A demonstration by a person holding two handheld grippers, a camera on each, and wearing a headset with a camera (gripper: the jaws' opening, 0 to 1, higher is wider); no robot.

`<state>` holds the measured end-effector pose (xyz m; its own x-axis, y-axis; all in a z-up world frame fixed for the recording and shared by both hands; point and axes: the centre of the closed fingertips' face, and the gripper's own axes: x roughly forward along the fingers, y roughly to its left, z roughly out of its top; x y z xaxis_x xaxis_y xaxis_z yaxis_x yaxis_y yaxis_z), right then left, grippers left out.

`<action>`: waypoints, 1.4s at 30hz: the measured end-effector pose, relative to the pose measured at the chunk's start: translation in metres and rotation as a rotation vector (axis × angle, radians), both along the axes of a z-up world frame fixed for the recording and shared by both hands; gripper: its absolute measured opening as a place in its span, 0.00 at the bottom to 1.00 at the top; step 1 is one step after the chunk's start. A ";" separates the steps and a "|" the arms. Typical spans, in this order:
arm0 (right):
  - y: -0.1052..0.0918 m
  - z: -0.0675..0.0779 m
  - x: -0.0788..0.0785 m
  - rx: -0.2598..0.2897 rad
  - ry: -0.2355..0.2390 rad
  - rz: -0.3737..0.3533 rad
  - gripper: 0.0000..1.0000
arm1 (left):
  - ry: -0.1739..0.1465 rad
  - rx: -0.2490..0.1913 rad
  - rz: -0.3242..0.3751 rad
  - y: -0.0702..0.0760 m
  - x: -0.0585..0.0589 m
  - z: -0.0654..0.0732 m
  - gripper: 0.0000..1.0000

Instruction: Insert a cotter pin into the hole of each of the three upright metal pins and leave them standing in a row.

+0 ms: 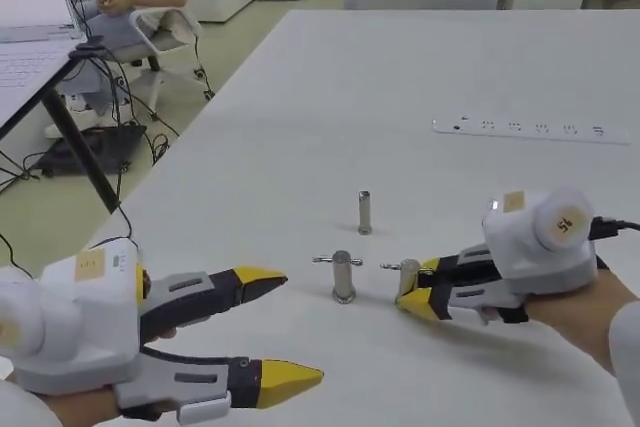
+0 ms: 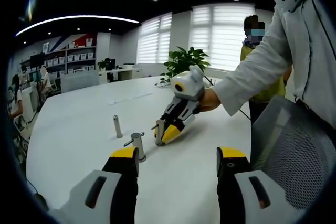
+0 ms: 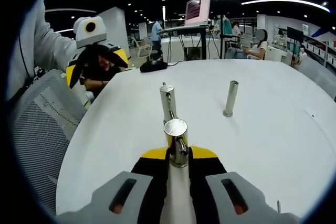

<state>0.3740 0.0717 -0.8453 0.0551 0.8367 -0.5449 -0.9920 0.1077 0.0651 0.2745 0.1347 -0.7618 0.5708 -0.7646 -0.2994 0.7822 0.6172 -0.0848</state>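
Left gripper (image 1: 300, 327) hovers with jaws wide apart; right gripper (image 1: 412, 289) clamps a metal pin (image 3: 176, 139)

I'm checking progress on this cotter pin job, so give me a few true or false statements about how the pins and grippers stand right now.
1. The right gripper has its jaws shut on a short silver metal pin. True.
2. The left gripper grips a cotter pin. False: its jaws are open and hold nothing.
3. The middle silver metal pin has a thin metal cotter pin through its top. True.
4. The far silver metal pin lies on its side. False: it stands upright on the white table.
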 end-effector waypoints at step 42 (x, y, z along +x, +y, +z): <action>-0.055 0.041 0.049 -0.028 -0.020 -0.087 0.35 | 0.001 -0.014 0.036 0.007 -0.004 0.003 0.61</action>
<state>0.4232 0.0163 -0.8042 0.1380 0.8124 -0.5665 -0.9799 0.1953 0.0413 0.2705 0.1420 -0.7584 0.5977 -0.7475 -0.2898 0.7595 0.6437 -0.0942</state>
